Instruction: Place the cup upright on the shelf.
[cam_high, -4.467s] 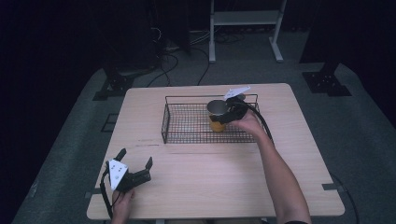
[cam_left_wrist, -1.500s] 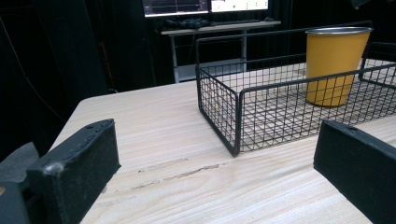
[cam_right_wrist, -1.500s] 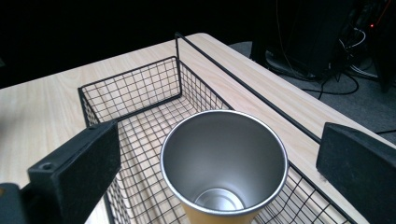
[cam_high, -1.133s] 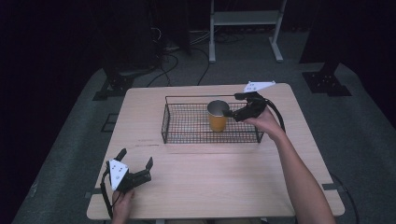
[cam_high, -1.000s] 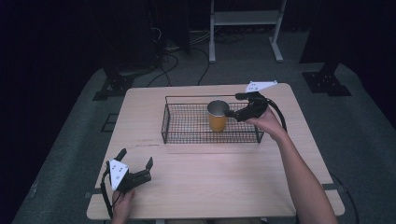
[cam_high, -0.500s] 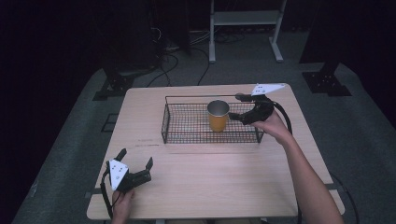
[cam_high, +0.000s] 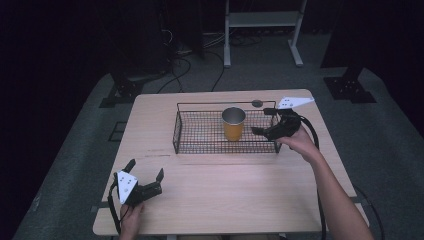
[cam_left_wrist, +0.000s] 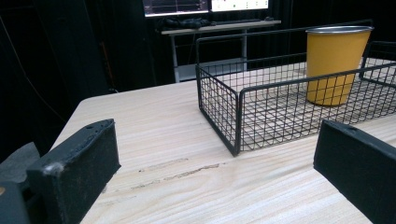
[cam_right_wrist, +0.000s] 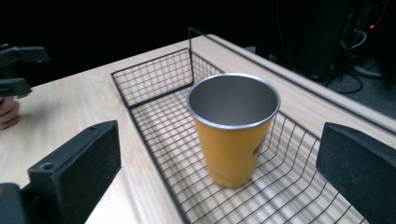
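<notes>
We are holding the right claw (cam_high: 264, 121) wide open and empty, just right of the yellow cup (cam_high: 233, 123) standing upright in the wire basket (cam_high: 200, 148). It is looking light, stiff, slippery metal; gripping across its rim seems best.

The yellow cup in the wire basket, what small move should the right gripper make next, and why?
Probably draw the right gripper farther back. The yellow cup stands upright in the wire basket, free between open jaws, so the placing looks done.
</notes>
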